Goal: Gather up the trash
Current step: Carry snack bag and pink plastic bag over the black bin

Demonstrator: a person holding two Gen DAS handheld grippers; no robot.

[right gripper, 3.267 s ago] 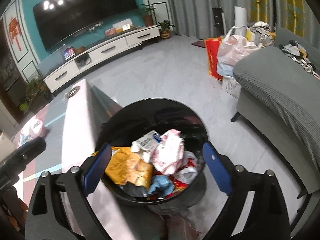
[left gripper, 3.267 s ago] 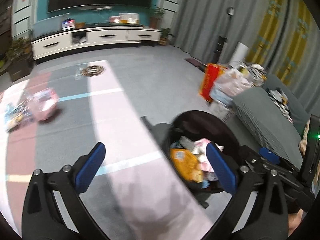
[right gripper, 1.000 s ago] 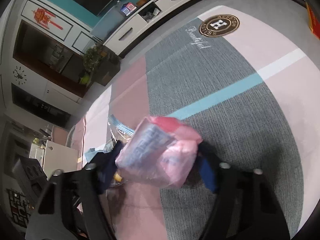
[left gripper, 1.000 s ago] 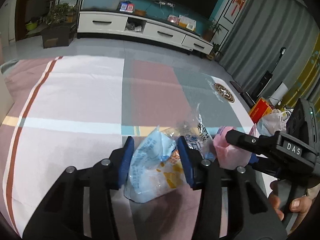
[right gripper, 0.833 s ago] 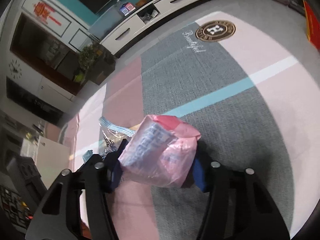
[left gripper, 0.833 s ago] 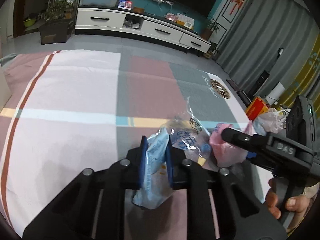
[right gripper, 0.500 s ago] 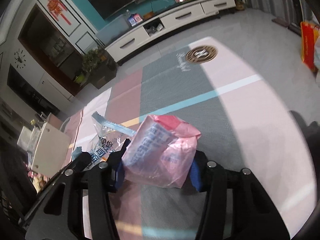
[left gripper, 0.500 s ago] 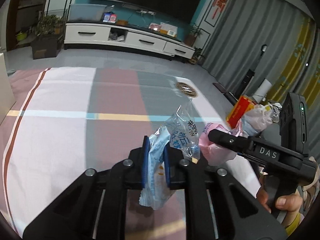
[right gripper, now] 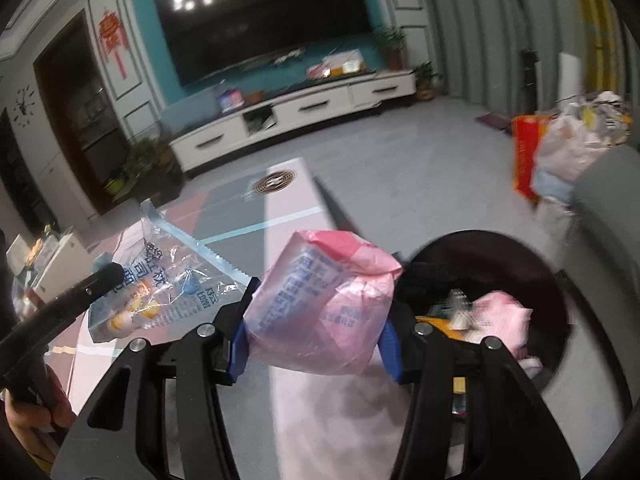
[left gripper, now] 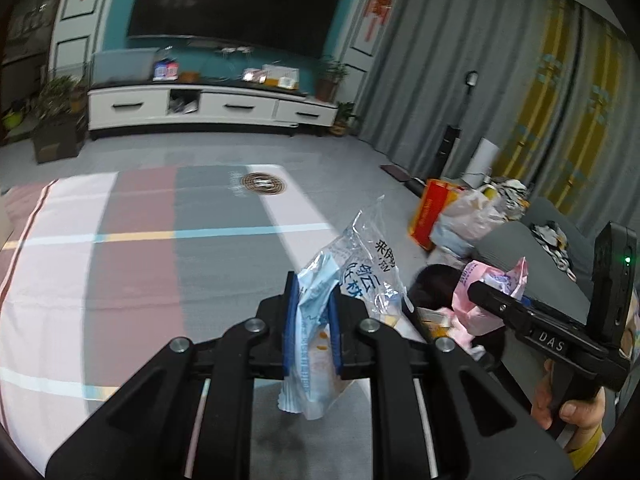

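Note:
My left gripper (left gripper: 312, 320) is shut on a clear blue-and-white snack bag (left gripper: 316, 344), which hangs above the rug; the same snack bag (right gripper: 168, 280) shows at the left of the right wrist view. My right gripper (right gripper: 316, 340) is shut on a crumpled pink plastic pack (right gripper: 320, 300), held up just left of the black trash bin (right gripper: 552, 280). The bin holds orange, pink and white wrappers. In the left wrist view the pink plastic pack (left gripper: 484, 292) and the right gripper's body hang over the black trash bin (left gripper: 432, 284), whose rim is mostly hidden.
A pastel striped rug (left gripper: 120, 248) covers the floor. A white TV cabinet (left gripper: 208, 108) stands along the far wall. A red box (left gripper: 432, 216) and full plastic bags (left gripper: 472, 216) sit beside a grey sofa (right gripper: 608, 208) at the right. A hand (left gripper: 576, 416) holds the right gripper's handle.
Both grippers shut on their bags on the rug, then lifted and swung right. The trash bin has come into view under the pink pack.

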